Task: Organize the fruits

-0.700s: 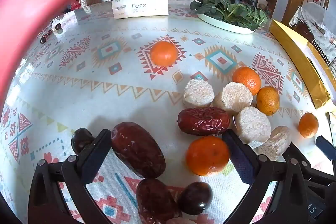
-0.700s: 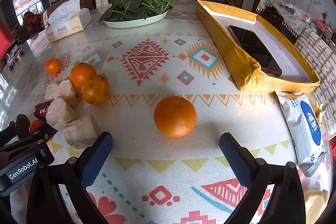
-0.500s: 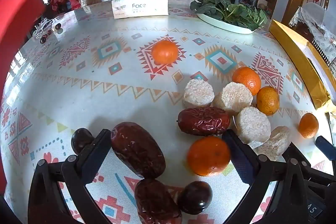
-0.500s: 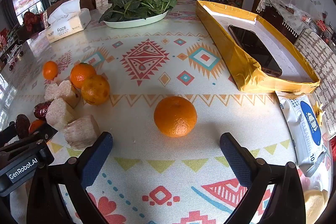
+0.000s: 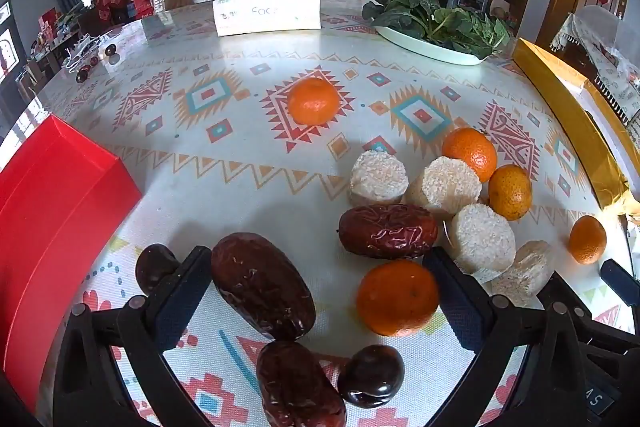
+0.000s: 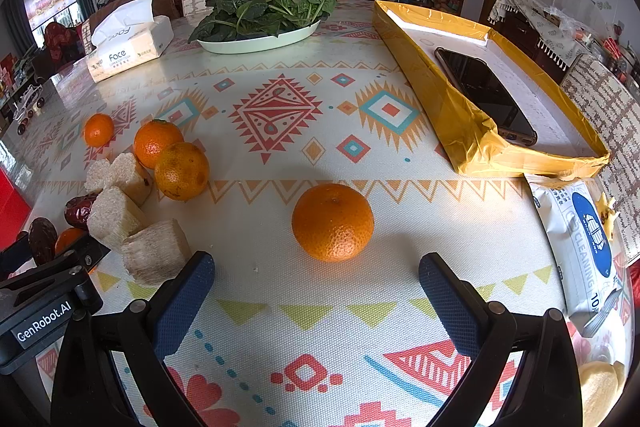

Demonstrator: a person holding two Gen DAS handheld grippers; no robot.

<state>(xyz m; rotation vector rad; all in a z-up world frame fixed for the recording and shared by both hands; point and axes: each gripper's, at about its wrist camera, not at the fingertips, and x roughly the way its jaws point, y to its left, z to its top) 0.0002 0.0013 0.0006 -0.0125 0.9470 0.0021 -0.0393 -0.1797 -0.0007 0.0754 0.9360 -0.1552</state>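
My left gripper point(image 5: 320, 291) is open low over the patterned table. Between its fingers lie a large dark date point(image 5: 262, 285) and a tangerine point(image 5: 396, 297), neither one gripped. A wrinkled red date point(image 5: 388, 231), several pale cut chunks point(image 5: 444, 187) and more tangerines point(image 5: 470, 153) lie just beyond. One tangerine point(image 5: 313, 101) sits alone farther out. My right gripper point(image 6: 316, 291) is open too, with a lone tangerine point(image 6: 332, 222) just ahead of its fingertips. To its left are two tangerines point(image 6: 182, 171) and the pale chunks point(image 6: 156, 257).
A red box point(image 5: 52, 227) stands at the table's left edge. A yellow tray point(image 6: 472, 147) with a phone point(image 6: 484, 95) lies at right, a wipes pack point(image 6: 576, 239) near it. At the back stand a plate of greens point(image 6: 260, 41) and a tissue box point(image 6: 128, 51).
The red box, a blur across the upper left of the left wrist view, has come down to rest at the table's left edge. Neither gripper has moved, and the fruit lies as before.
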